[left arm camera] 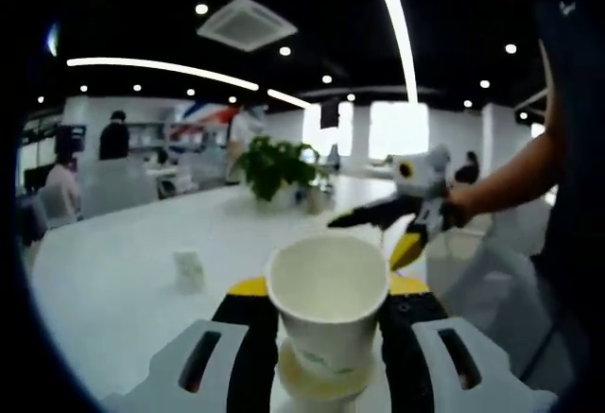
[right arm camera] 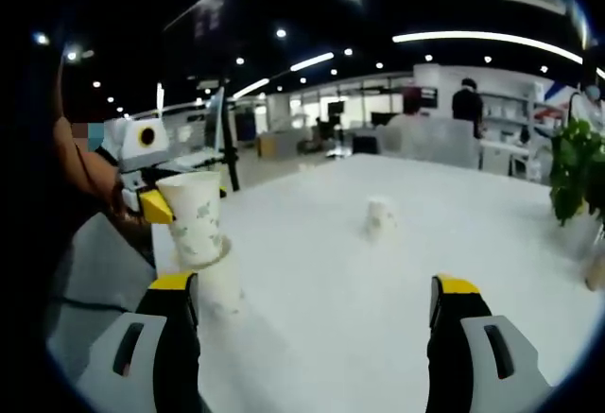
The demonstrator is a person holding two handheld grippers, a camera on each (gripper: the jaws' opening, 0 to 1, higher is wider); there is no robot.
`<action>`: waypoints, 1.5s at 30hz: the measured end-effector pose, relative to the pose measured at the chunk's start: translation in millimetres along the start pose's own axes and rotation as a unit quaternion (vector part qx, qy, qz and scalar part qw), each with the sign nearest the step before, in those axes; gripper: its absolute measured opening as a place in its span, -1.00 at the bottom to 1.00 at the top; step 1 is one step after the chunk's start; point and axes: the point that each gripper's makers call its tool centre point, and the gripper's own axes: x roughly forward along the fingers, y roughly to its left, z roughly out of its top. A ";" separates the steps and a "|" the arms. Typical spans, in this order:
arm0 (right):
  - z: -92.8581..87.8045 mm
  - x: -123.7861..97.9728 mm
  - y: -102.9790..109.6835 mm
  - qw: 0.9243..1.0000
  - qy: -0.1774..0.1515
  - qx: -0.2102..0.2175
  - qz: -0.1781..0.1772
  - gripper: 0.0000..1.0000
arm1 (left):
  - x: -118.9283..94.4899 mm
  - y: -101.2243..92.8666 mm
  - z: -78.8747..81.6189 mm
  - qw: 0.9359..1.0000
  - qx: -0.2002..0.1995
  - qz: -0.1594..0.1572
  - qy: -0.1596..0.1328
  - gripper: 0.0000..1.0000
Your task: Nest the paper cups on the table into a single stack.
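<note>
My left gripper [left arm camera: 326, 292] is shut on a white paper cup [left arm camera: 327, 301] with green print, held upright. Right under it shows the rim of a second cup [left arm camera: 319, 382]. In the right gripper view the left gripper [right arm camera: 154, 203] holds that printed cup [right arm camera: 195, 216] just above and partly inside the lower cup [right arm camera: 219, 290], which stands near the white table's [right arm camera: 312, 243] edge. A third small cup [left arm camera: 189, 267] [right arm camera: 380, 216] stands alone farther out on the table. My right gripper [right arm camera: 313, 292] is open and holds nothing; it hovers past the held cup [left arm camera: 374, 235].
A potted plant [left arm camera: 274, 167] [right arm camera: 577, 165] stands at the table's [left arm camera: 113, 281] far side, with a small container [right arm camera: 596, 271] beside it. The person's arm [left arm camera: 501, 181] reaches in on the right. People and desks stand in the office beyond.
</note>
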 end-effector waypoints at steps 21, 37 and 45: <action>-0.2 2.6 2.1 1.000 0.001 0.002 0.001 1.00 | 0.7 2.8 -40.3 0.999 -0.002 -0.009 0.048 -0.21; -2.4 1.5 4.2 1.000 0.001 0.006 0.001 1.00 | 2.2 4.8 -54.1 0.997 0.019 -0.020 0.067 -0.19; -4.1 2.2 6.6 1.000 0.003 0.007 0.003 1.00 | 2.0 2.3 -54.6 0.997 0.025 -0.023 0.067 -0.12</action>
